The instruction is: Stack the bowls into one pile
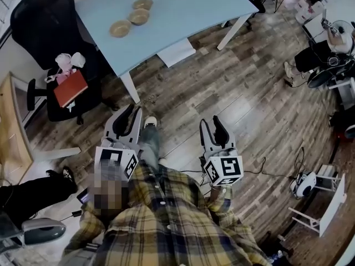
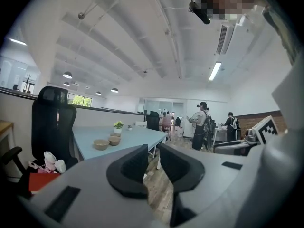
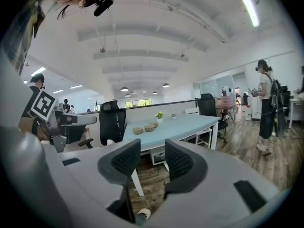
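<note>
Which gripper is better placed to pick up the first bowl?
Left, probably: the left gripper sits nearer the bowls, the right gripper farther. Both are open, empty and short of the table.

Open-plan office, seen from where I stand.
A pale blue bench (image 1: pixel 188 15) has a black swivel chair (image 1: pixel 45 25) beside it, on a wood-plank floor (image 1: pixel 249 104), with a low partition (image 2: pixel 99 120) behind and strip lights (image 2: pixel 214 71) overhead.
</note>
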